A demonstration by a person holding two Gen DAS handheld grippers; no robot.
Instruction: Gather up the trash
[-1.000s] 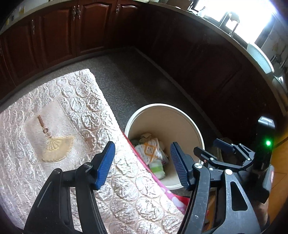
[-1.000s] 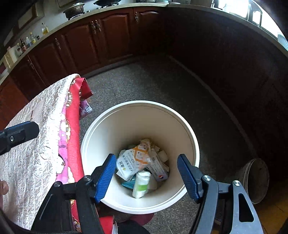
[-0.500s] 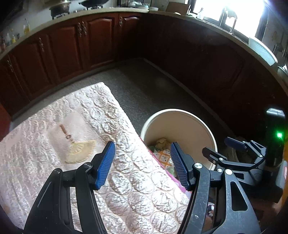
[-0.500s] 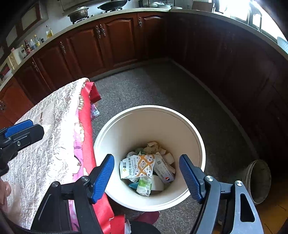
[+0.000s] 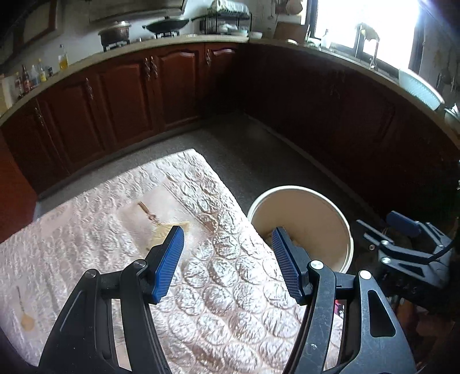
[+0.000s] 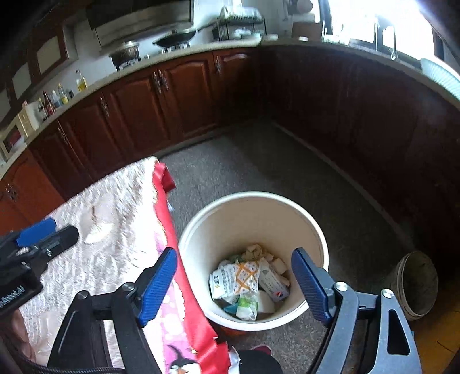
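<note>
Trash packets (image 6: 248, 283) lie in bin (image 6: 253, 198); tabletop (image 5: 86, 230) looks clear, so task approx. done. Left claw (image 5: 227, 259) wide, empty; right claw (image 6: 234, 283) opening, empty.

Window (image 5: 359, 26) glare, dim cabinets (image 5: 120, 97), fisheye warping

Left wrist view angled down over quilted table (image 5: 86, 230), right wrist view above bin (image 6: 253, 207), both sharing these
</note>
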